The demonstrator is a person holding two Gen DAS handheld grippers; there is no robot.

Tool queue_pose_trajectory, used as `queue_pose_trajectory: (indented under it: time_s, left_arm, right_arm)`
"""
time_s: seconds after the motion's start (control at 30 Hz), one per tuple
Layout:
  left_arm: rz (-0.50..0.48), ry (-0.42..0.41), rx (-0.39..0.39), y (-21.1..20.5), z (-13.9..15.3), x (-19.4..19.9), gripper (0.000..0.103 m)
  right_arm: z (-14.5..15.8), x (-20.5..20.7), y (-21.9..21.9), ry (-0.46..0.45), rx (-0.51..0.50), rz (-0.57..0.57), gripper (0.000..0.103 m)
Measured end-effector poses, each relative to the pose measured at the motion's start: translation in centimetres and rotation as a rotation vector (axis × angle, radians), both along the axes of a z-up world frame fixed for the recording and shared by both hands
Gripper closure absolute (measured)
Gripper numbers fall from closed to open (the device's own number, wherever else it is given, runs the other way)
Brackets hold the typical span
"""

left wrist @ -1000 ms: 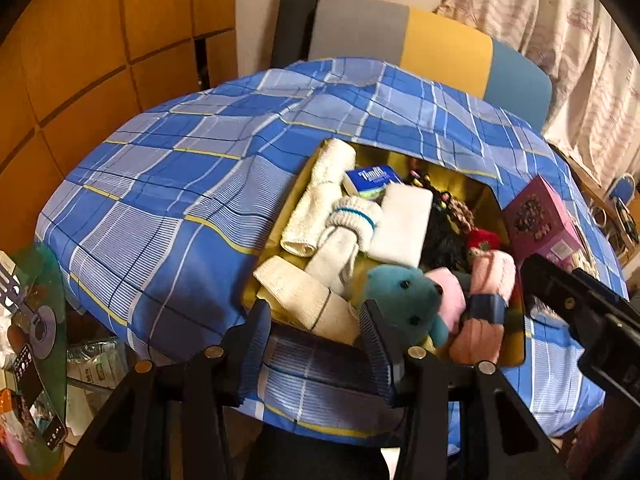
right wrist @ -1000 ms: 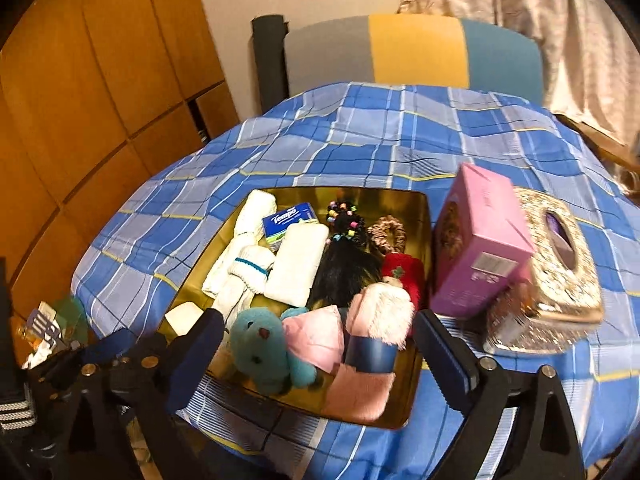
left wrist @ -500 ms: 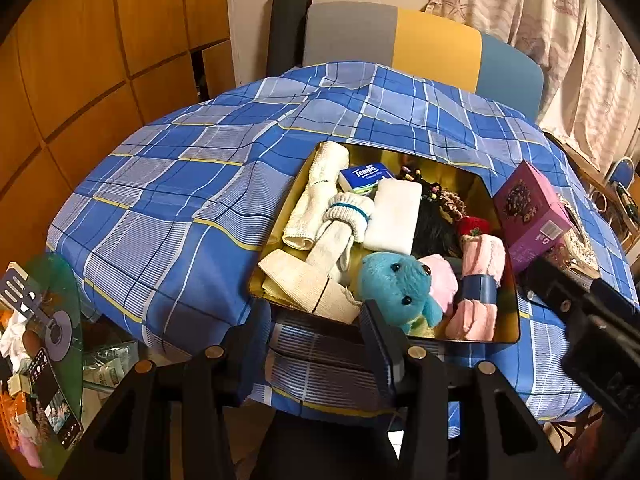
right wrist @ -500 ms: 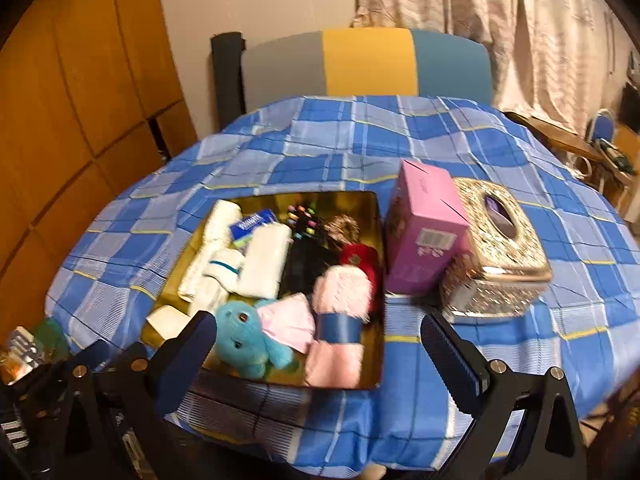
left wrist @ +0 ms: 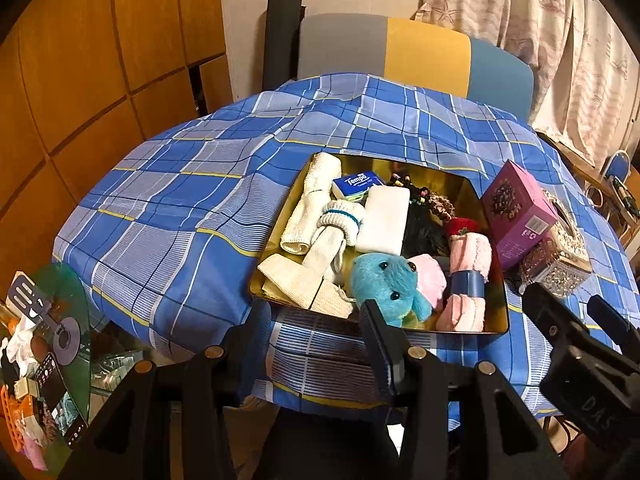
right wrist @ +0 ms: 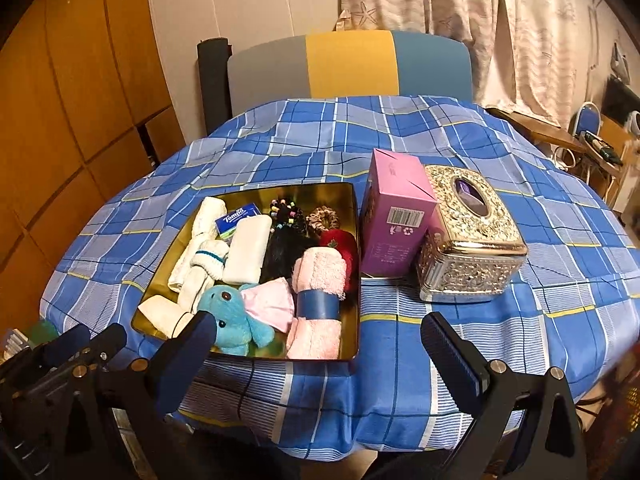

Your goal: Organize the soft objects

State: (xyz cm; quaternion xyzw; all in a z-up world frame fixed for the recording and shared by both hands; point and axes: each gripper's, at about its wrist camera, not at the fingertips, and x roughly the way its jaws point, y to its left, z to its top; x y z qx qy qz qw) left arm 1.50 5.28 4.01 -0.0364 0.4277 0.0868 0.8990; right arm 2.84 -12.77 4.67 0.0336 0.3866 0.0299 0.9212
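Both claws, left claw and right claw, gape empty, fingers hiding the gold tray's near rim.

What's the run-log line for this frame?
left gripper: open, empty | right gripper: open, empty | tray: full of soft items | plush: in tray, near edge

left hand-held gripper — jaws apart, empty | right hand-held gripper — jaws wide, empty, tilted down
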Motion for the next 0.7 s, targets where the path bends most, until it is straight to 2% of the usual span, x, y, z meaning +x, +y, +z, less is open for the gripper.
queue_pose_trajectory:
  time_s: [0.3, 0.7]
  left_arm:
    - [-0.018, -0.012, -0.009, -0.24, 0.54, -0.37, 0.056]
    - [-0.015, -0.037, 0.006, -0.34, 0.98, -0.72, 0.056]
  right_arm:
    - [-0.31, 0.08, -0.16, -0.004, -0.039, -0.029, 0.0]
    - [-0.17, -0.03, -0.36, -0.01, -0.032, -0.034, 0.0]
